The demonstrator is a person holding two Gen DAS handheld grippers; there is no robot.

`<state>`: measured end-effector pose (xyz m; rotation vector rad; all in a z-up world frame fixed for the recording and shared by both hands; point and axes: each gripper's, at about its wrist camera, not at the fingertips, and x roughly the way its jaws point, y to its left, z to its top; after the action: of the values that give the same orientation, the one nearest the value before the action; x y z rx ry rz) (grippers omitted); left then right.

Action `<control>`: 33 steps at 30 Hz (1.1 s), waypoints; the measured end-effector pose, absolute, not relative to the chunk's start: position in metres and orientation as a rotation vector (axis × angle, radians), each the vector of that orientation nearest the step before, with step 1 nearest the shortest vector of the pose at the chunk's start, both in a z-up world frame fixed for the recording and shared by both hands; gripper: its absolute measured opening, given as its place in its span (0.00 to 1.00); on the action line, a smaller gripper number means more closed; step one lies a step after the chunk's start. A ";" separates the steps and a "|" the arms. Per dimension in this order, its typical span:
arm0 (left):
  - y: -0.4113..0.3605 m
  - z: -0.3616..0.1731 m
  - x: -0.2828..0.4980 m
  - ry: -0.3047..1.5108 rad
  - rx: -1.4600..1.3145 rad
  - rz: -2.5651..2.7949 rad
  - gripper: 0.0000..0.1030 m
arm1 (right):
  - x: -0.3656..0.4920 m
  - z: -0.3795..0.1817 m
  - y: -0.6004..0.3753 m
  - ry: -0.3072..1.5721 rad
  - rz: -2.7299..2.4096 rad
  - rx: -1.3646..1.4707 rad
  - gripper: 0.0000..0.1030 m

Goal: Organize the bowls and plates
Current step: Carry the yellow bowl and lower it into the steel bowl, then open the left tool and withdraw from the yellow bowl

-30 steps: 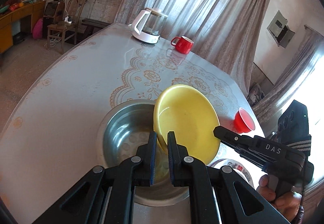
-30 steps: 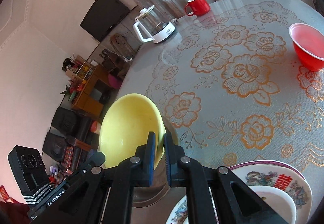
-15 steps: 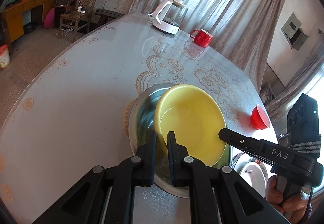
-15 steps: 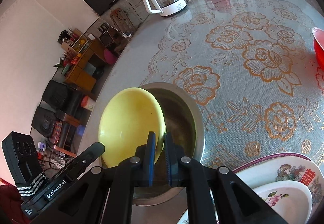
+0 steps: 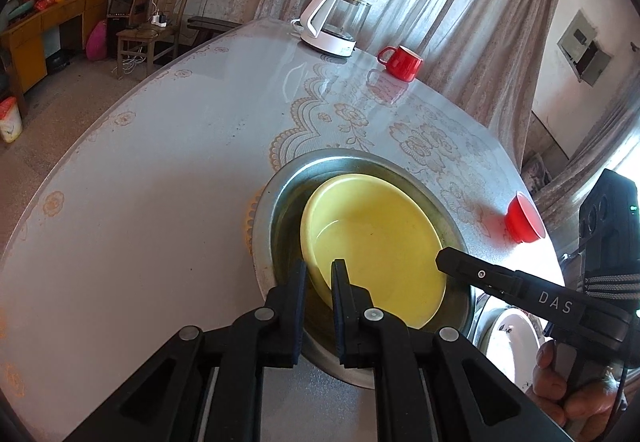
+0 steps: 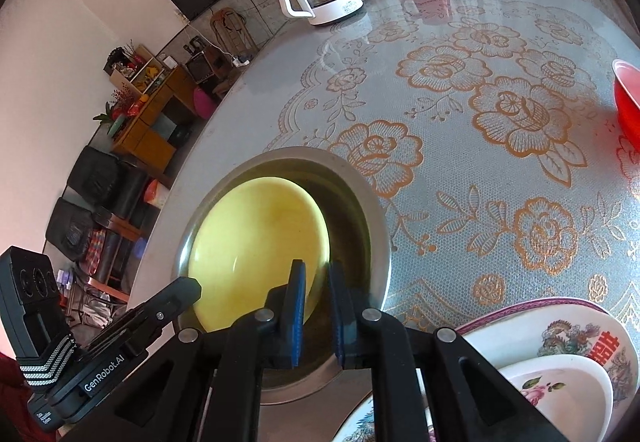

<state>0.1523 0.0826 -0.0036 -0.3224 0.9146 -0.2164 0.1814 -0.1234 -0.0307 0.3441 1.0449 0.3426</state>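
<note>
"DAS" on right tool [image 5: 442, 262], "GenRobot.AI" on left tool [image 6: 192, 288]

**Table surface and items resting on it**

Round table [image 5: 152, 210], grey glossy top, lace-pattern cloth with orange roses [image 6: 516, 114] under the glaze.

Directly ahead of both tools: steel basin [image 5: 280, 202] sits on the table; yellow bowl [image 5: 372, 242] lies inside it, not on the table itself.

Far edge, ahead: white kettle [image 5: 332, 26] with glass body; red mug [image 5: 402, 58] just to its right, apart from it.

Right of the basin: red bowl [image 5: 522, 218], well apart from the mug.

Near right, beside the basin: patterned plates [image 6: 560, 334], stacked, a white dish [image 6: 576, 390] on top.
</note>
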 end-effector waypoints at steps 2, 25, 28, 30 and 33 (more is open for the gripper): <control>0.084 -0.004 0.152 0.914 -0.328 -0.216 0.12 | 0.181 -0.031 -0.125 1.044 0.339 0.349 0.12; 0.064 0.009 0.144 0.874 -0.279 -0.238 0.28 | 0.164 -0.016 -0.140 0.953 0.391 0.432 0.22; 0.055 0.015 0.143 0.858 -0.257 -0.255 0.30 | 0.158 -0.012 -0.152 0.936 0.389 0.468 0.24; 0.048 0.018 0.142 0.851 -0.240 -0.270 0.33 | 0.153 -0.010 -0.160 0.925 0.383 0.482 0.26; 0.035 0.021 0.141 0.849 -0.209 -0.289 0.34 | 0.145 -0.008 -0.174 0.914 0.368 0.502 0.27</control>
<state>0.1413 0.0347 0.0213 -0.2094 0.8488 -0.2887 0.1451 -0.1743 -0.0078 0.5020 0.9144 0.3676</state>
